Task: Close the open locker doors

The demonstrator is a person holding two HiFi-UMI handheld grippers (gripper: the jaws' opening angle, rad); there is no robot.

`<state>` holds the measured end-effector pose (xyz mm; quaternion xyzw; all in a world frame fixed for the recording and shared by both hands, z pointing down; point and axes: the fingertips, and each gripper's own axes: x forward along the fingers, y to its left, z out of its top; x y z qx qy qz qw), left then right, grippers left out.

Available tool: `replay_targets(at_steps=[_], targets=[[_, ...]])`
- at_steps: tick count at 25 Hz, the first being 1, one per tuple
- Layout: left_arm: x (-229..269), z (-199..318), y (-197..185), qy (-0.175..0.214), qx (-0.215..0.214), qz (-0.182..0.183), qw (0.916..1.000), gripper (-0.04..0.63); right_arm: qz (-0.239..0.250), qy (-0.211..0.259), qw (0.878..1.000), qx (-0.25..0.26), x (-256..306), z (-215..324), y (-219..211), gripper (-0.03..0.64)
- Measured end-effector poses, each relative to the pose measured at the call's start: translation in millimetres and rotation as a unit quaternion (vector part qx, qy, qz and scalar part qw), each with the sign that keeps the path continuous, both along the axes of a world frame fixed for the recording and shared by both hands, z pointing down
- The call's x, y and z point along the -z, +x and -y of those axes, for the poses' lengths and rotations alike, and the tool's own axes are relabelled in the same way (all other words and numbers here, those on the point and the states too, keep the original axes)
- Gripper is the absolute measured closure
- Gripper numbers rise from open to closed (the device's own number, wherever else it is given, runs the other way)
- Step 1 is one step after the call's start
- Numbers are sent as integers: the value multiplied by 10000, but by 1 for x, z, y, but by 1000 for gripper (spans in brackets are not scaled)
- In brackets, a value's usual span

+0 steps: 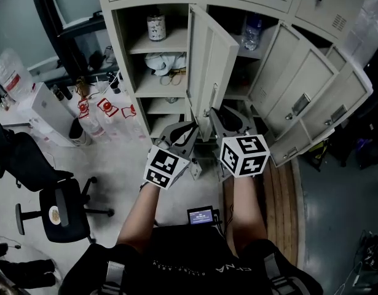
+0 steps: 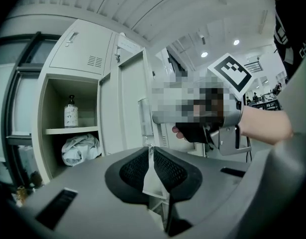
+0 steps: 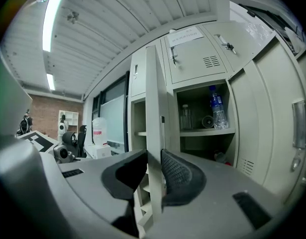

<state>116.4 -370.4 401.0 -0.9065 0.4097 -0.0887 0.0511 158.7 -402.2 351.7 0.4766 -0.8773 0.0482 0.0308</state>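
Observation:
A beige locker door (image 1: pixel 213 54) stands open, edge-on towards me, between two open compartments. My left gripper (image 1: pixel 187 128) is at its lower edge. In the left gripper view the jaws (image 2: pixel 152 156) are pinched on a thin pale strip of that door (image 2: pixel 132 103). My right gripper (image 1: pixel 220 117) is just to the right of it, on the same door. In the right gripper view the door's edge (image 3: pixel 153 108) runs up between the pads (image 3: pixel 153 166), and both pads touch it. Two more doors (image 1: pixel 302 91) hang open at the right.
The left compartment holds a jar (image 1: pixel 156 26) and a bundled cloth (image 1: pixel 165 62); the right one holds a water bottle (image 1: pixel 251 32). A black office chair (image 1: pixel 59 211) and white extinguishers (image 1: pixel 102 112) are on the left floor. Wooden boards (image 1: pixel 281 189) lie under the right doors.

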Motion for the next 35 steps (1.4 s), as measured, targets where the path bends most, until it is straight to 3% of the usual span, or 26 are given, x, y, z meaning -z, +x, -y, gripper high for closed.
replay_targets(at_steps=[3,5,13,35], targets=[[1,-1,0,37,270,-10,9996,568,9,-64,9999,134,0,-2,-5,509],[1,-3,0,29,339,-35,9994,491,45,-94,9997,204,1,-3,-9,509],[-2,-9,-6,247,303,221,9990,488,156,-219,9983,516,0,-10,-44,506],[4,33,-150,219,960,99,9951,491,107,-179,9935,1118,6,4,-183,526]])
